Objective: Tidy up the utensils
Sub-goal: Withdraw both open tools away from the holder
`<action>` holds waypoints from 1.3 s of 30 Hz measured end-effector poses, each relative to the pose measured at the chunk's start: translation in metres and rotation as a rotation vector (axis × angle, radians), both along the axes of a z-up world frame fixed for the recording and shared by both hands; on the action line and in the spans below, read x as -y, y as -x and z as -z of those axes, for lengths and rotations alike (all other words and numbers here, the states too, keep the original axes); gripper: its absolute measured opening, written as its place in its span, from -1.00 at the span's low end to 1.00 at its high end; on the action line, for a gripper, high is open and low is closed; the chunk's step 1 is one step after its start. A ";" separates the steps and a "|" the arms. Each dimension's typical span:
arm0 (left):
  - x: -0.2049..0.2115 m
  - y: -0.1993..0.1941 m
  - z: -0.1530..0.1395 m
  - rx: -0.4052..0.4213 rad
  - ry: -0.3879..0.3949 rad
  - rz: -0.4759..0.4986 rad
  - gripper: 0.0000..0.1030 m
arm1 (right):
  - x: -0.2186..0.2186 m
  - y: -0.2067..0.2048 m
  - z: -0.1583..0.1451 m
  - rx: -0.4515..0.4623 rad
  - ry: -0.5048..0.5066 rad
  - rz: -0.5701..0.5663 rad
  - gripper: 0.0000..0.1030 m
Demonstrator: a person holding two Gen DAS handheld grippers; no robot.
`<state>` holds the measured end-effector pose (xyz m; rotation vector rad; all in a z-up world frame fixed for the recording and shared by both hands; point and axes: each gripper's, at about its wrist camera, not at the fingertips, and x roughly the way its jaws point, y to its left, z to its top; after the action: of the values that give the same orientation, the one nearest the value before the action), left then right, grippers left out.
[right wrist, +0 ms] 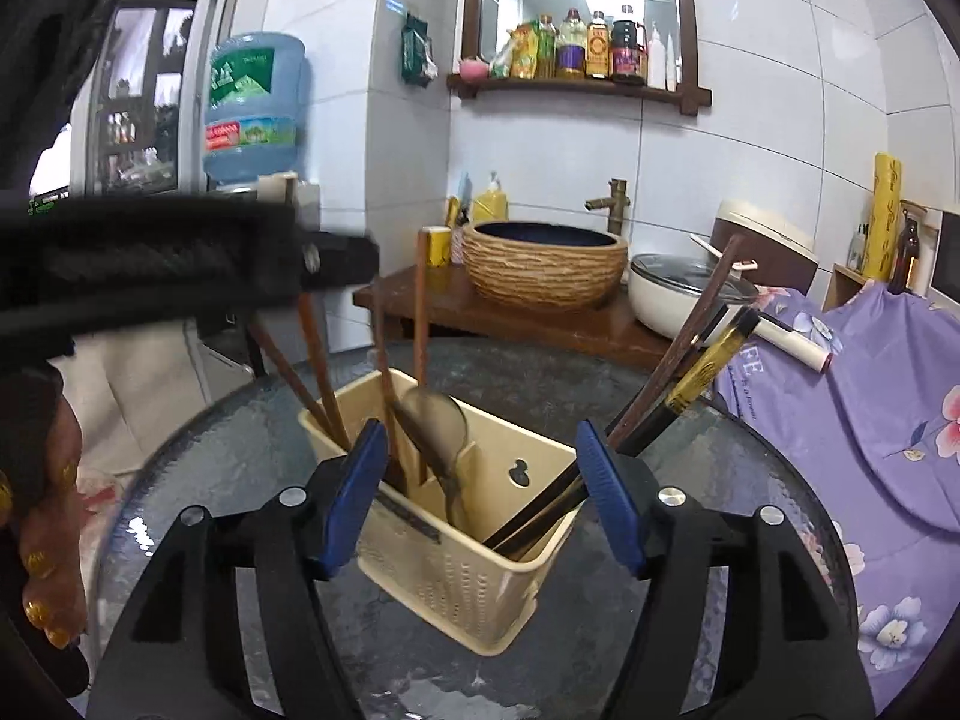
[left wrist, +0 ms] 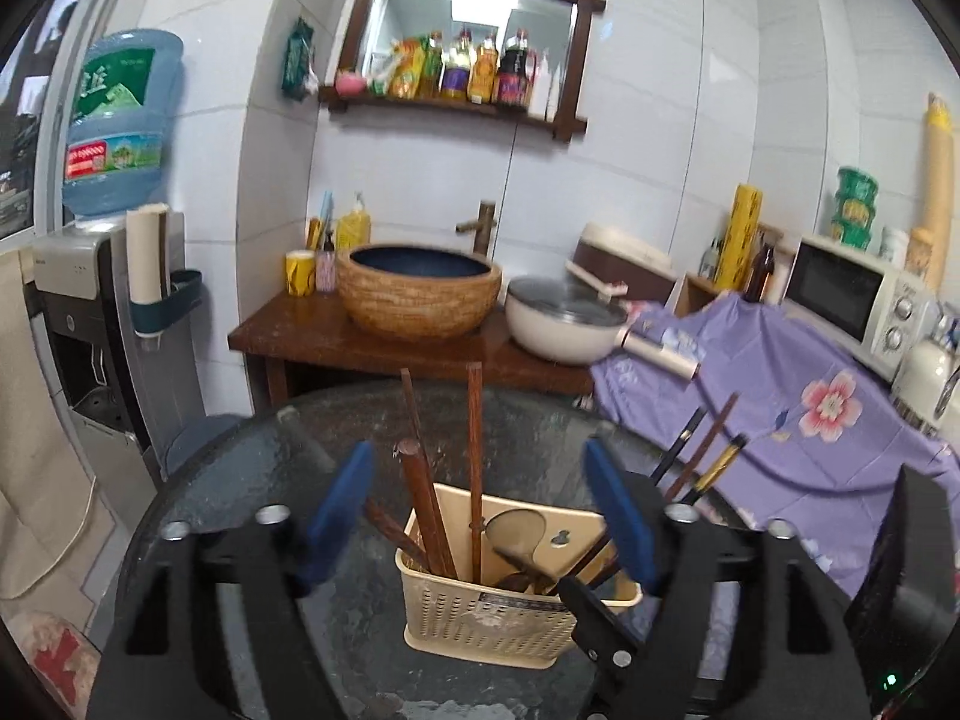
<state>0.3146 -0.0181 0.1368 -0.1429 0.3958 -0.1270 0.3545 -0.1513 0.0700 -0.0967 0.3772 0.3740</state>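
Observation:
A cream perforated utensil holder [left wrist: 504,600] stands on a round dark glass table [left wrist: 252,480]. Brown wooden chopsticks [left wrist: 474,456] stand upright in its left compartment. A metal spoon [left wrist: 516,534] leans in the middle, and black and gold chopsticks [left wrist: 708,456] lean out to the right. My left gripper [left wrist: 480,516] is open, its blue pads wide on either side of the wooden chopsticks and touching nothing. In the right wrist view my right gripper [right wrist: 483,498] is also open, with the holder [right wrist: 480,588], the spoon [right wrist: 438,420] and the dark chopsticks [right wrist: 696,378] between its pads, untouched.
Behind the table a wooden stand [left wrist: 312,336] carries a woven basin [left wrist: 420,288] and a white lidded pot [left wrist: 564,318]. A purple flowered cloth [left wrist: 780,396] covers the counter at right, beside a microwave [left wrist: 852,294]. A water dispenser [left wrist: 96,276] stands left. A hand [right wrist: 48,516] shows at left.

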 end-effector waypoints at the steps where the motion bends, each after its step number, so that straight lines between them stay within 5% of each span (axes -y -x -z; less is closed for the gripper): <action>1: -0.004 0.013 -0.004 0.034 0.013 -0.005 0.79 | 0.002 0.005 -0.002 0.007 -0.009 -0.004 0.42; 7: -0.027 0.076 0.009 0.124 0.044 -0.054 0.88 | 0.023 0.058 -0.006 0.089 -0.046 -0.002 0.89; 15: -0.048 0.128 0.082 0.057 0.094 -0.142 0.88 | 0.046 0.118 0.030 0.031 -0.102 -0.014 0.89; 23: -0.052 0.175 0.147 -0.077 0.157 -0.106 0.88 | 0.053 0.178 0.091 -0.008 -0.070 0.009 0.89; 30: -0.034 0.223 0.154 -0.025 0.054 -0.101 0.88 | 0.055 0.231 0.122 -0.038 -0.062 -0.026 0.89; 39: -0.020 0.281 0.143 0.059 -0.006 -0.061 0.88 | 0.070 0.295 0.101 0.053 -0.114 -0.037 0.89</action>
<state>0.0333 0.0023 -0.0057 -0.1446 0.3326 -0.0702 0.0595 -0.2218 -0.0309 -0.0020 0.3017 0.4278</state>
